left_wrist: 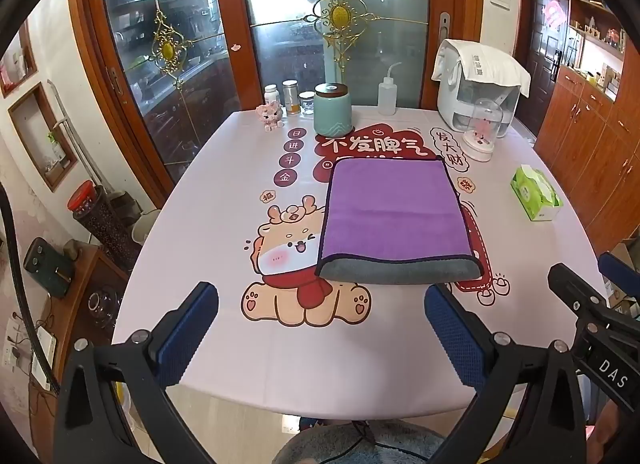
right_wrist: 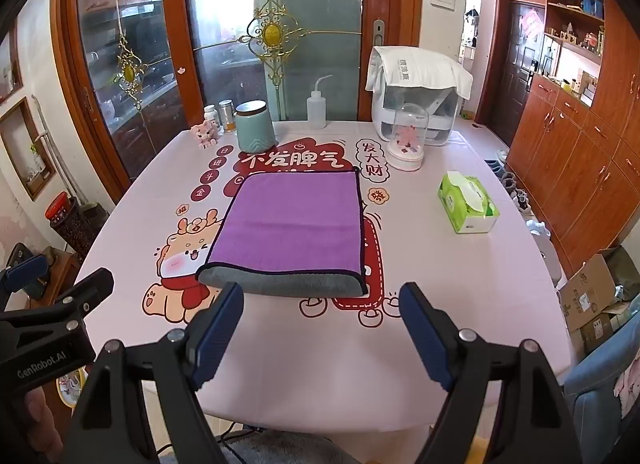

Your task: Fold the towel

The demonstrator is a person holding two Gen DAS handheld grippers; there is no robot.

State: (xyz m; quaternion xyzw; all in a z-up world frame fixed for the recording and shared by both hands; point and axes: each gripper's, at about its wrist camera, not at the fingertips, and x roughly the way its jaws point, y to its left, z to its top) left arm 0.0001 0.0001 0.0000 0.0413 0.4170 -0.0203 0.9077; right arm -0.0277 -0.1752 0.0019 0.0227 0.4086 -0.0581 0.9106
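A purple towel [left_wrist: 394, 209] with a grey underside lies folded flat in the middle of the table; its grey folded edge faces me. It also shows in the right wrist view [right_wrist: 294, 223]. My left gripper [left_wrist: 322, 300] is open and empty, held above the table's near edge, short of the towel. My right gripper [right_wrist: 322, 302] is open and empty, just in front of the towel's grey edge. The right gripper's body [left_wrist: 592, 316] shows at the right of the left wrist view, and the left gripper's body [right_wrist: 52, 320] at the left of the right wrist view.
The table has a pink printed cloth [left_wrist: 224, 199]. At the back stand a teal jar [left_wrist: 333, 109], small bottles [left_wrist: 290, 97], a squeeze bottle [left_wrist: 387, 93], a white appliance [left_wrist: 476, 91] and a glass dome [left_wrist: 482, 131]. A green tissue box [right_wrist: 468, 201] lies right of the towel.
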